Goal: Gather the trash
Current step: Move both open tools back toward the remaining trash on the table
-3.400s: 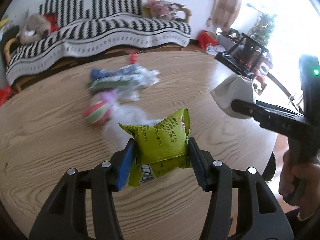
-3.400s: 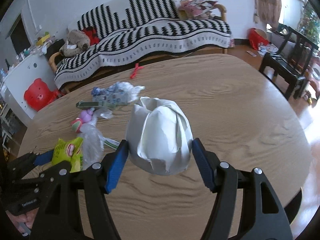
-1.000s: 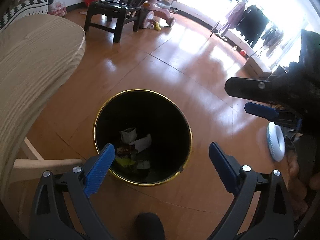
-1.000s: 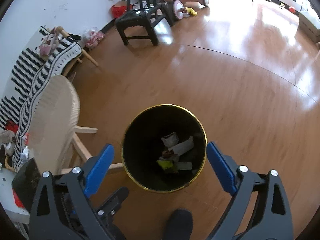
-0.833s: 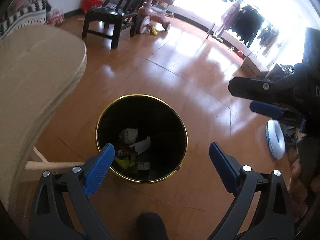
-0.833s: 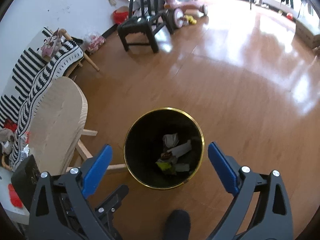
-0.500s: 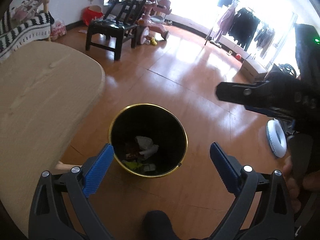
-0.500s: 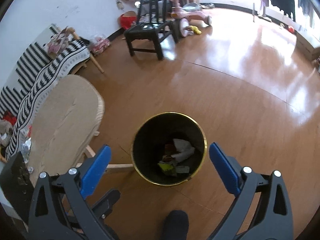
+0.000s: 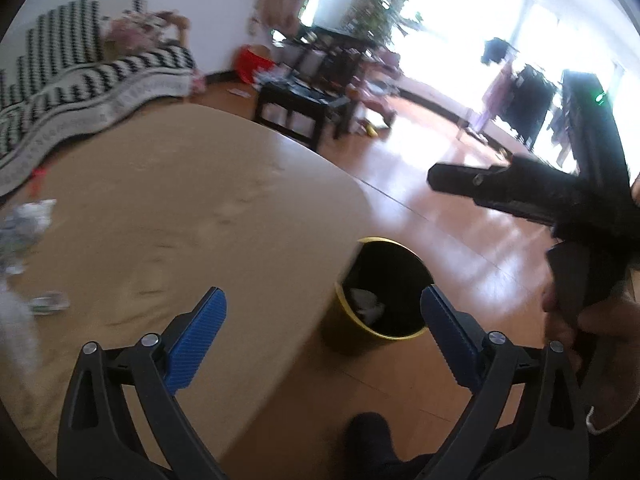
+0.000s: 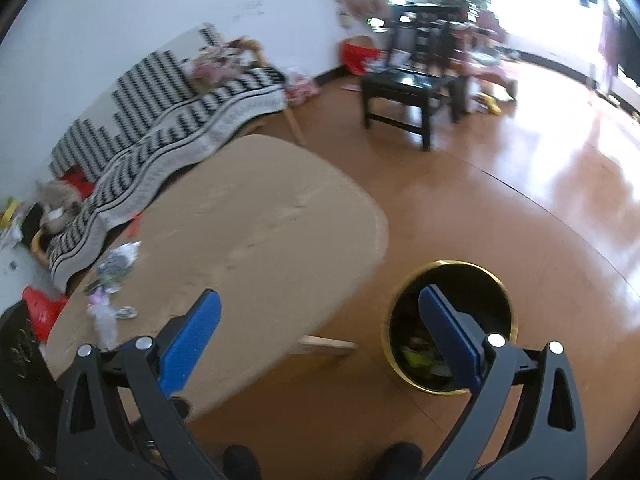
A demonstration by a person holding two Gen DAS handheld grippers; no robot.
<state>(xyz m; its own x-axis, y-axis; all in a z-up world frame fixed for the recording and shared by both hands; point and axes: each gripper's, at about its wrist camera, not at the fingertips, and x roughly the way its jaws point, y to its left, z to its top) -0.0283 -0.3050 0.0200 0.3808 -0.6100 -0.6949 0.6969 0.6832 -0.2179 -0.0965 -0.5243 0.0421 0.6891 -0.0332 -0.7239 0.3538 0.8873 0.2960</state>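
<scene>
A black trash bin with a gold rim [image 9: 386, 290] stands on the floor by the table's right edge; it also shows in the right wrist view [image 10: 448, 324], with white and green scraps inside. My left gripper [image 9: 320, 330] is open and empty over the table edge. My right gripper [image 10: 318, 332] is open and empty, between table and bin; it also shows at the right of the left wrist view [image 9: 532, 200]. Loose trash [image 10: 114, 266] lies on the far left of the wooden table [image 10: 256, 240]; it also shows in the left wrist view [image 9: 24, 224].
A striped sofa [image 10: 168, 104] stands behind the table. A black chair [image 10: 412, 84] and a pink toy trike stand on the wood floor [image 10: 540, 200] beyond. A red bin [image 10: 40, 308] sits at the far left. My shoes show at the bottom edge.
Both grippers, open and empty, have swung up and left from above the bin toward the table. The bin now sits lower right and the table fills the left half.
</scene>
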